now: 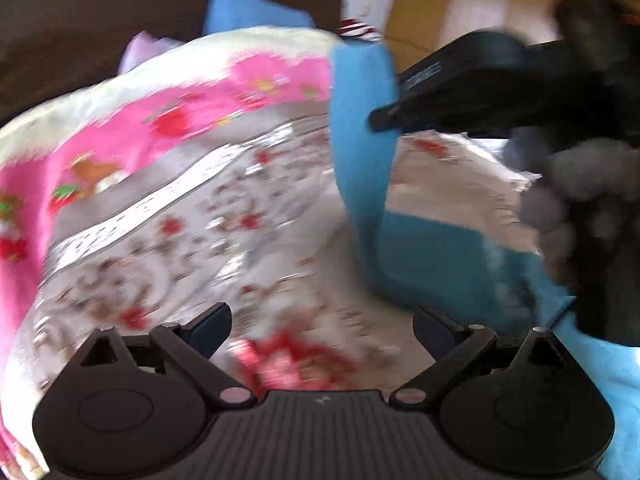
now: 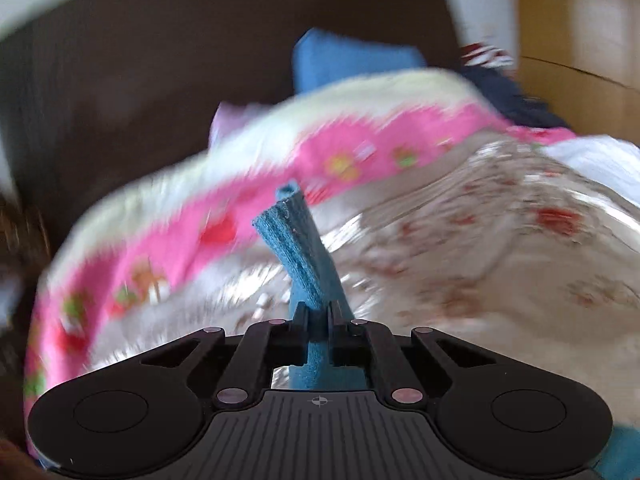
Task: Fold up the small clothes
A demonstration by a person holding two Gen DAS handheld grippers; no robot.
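Observation:
A small blue cloth (image 1: 364, 148) hangs lifted over a floral bedspread (image 1: 224, 216), its lower part still spread on the bed at the right. My right gripper (image 1: 384, 118) reaches in from the right, held by a gloved hand (image 1: 568, 200), and pinches the cloth's upper edge. In the right wrist view the right gripper (image 2: 319, 312) is shut on a bunched strip of the blue cloth (image 2: 304, 248), which sticks up between the jaws. My left gripper (image 1: 322, 320) stands open low over the bedspread, with nothing between its fingers. Both views are motion-blurred.
The bedspread has a pink band (image 1: 132, 128) with strawberry prints and a cream border. A blue pillow (image 2: 344, 60) and a lilac item (image 2: 228, 116) lie at the bed's far edge against a dark headboard (image 2: 160, 60). Wooden furniture (image 2: 580, 32) stands at the right.

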